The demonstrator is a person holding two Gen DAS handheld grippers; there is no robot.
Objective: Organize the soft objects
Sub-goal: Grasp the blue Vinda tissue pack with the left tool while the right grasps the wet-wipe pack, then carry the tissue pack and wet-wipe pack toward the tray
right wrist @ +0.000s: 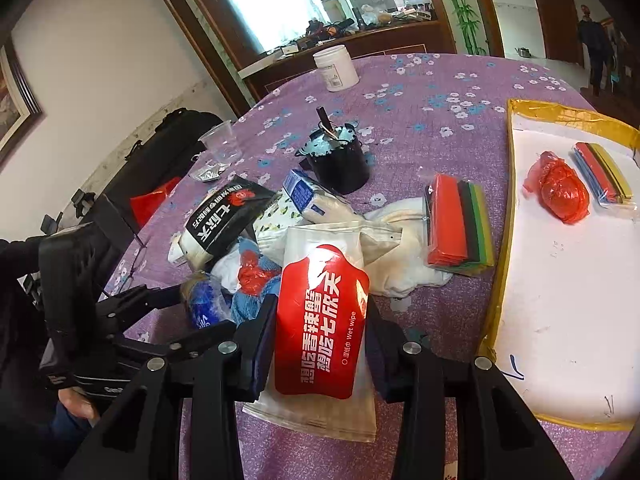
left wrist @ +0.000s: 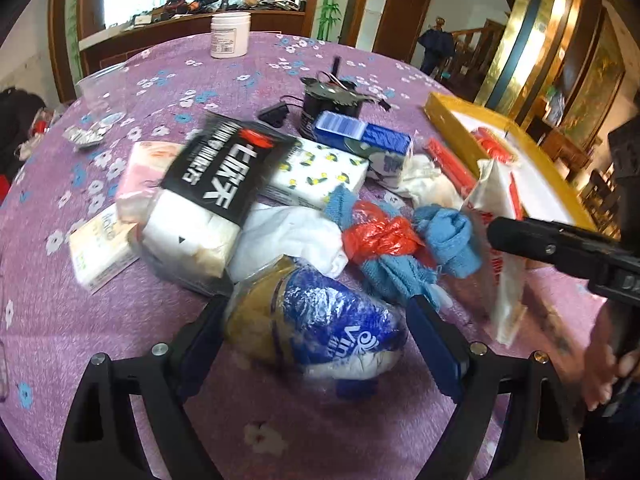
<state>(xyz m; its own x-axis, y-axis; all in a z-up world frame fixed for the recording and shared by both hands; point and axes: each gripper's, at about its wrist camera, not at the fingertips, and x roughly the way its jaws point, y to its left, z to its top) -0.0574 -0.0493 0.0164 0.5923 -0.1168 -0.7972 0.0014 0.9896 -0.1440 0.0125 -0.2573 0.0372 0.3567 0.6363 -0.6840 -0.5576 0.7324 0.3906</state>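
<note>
A pile of soft things lies on the purple flowered tablecloth (left wrist: 168,80). My left gripper (left wrist: 316,308) is open, its jaws wide on either side of a blue-and-gold tissue pack (left wrist: 320,320); the right pad stands slightly apart from it. My right gripper (right wrist: 320,308) is shut on a red-and-white wet wipe packet (right wrist: 322,320), which stands tilted up off the cloth; in the left wrist view this packet (left wrist: 500,216) shows at the right. Nearby lie a blue cloth (left wrist: 444,240), a red plastic bag (left wrist: 376,232) and a black-and-white tissue pack (left wrist: 208,192).
A white board with a yellow rim (right wrist: 508,240) lies at the right and carries a red bag (right wrist: 564,192) and coloured sheets (right wrist: 604,176). A black can (right wrist: 340,160), a white jar (right wrist: 336,68) and a clear cup (right wrist: 220,140) stand further back. Coloured sheets (right wrist: 460,224) lie beside the board.
</note>
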